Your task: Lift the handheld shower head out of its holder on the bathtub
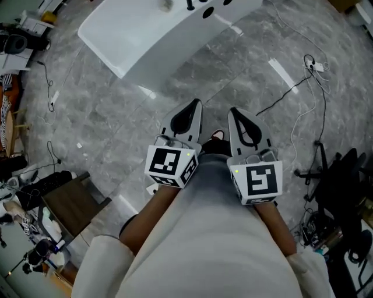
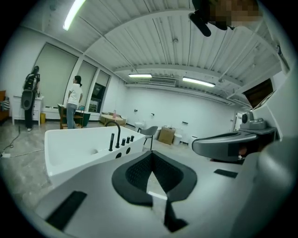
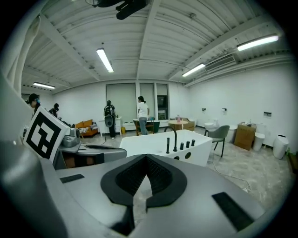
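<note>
The white bathtub [image 1: 145, 35] stands across the grey floor ahead of me, with black fittings [image 1: 190, 4] on its rim. In the left gripper view a curved black spout [image 2: 116, 129] rises from the tub [image 2: 74, 151], and a slim upright black shower handle [image 2: 111, 142] stands next to it. The right gripper view shows the same handle [image 3: 167, 145] on the tub [image 3: 149, 145]. My left gripper [image 1: 185, 116] and right gripper [image 1: 245, 125] hang side by side over the floor, well short of the tub. Both are shut with nothing in them.
Cables [image 1: 303, 81] trail over the floor at the right, by a dark stand [image 1: 326, 169]. A wooden stool [image 1: 70, 204] sits at the left. A grey chair [image 3: 220, 134] stands beyond the tub. People [image 3: 142, 111] stand far off by the windows.
</note>
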A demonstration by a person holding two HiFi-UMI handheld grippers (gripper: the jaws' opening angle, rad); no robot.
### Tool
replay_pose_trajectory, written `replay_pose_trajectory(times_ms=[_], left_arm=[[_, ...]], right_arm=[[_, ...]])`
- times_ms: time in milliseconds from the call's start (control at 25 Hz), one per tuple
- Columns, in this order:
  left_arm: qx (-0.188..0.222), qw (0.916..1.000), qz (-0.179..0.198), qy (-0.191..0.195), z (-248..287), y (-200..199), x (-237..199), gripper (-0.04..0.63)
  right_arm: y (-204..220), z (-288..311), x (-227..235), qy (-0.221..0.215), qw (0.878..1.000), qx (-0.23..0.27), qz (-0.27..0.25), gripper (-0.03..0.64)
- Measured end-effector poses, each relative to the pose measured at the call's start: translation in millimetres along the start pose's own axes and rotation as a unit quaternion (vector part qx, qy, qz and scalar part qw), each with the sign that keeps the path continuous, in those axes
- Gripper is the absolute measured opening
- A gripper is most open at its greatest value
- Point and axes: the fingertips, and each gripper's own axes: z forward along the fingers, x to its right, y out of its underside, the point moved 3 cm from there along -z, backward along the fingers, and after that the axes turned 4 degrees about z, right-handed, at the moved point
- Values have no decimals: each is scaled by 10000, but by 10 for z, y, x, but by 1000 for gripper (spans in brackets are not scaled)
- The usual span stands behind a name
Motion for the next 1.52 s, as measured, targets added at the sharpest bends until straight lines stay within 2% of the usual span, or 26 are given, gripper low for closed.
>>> replay_pose_trajectory(times_ms=[200,480,880,1120,1520], left_arm=[[-91,9999,-15,-54,-60,104,0,3],[-9,9996,-66,-288,-156,124,-72,3],[-116,9993,-341,-82,-149,171,-173,3],[10,9992,-379,-123,-10,22,-358,3],[191,9995,-257,75,371,-283,-624,3]], right_arm=[[46,-12,-68,-119,9999,51,40,18],[81,-25,-105,-243,9996,54,89,18],[95,78,-2,-172,9990,152,385,20],[-66,247,31,-169,9991,239,290,20],[-328,682,162,-133,9987,379,313,20]])
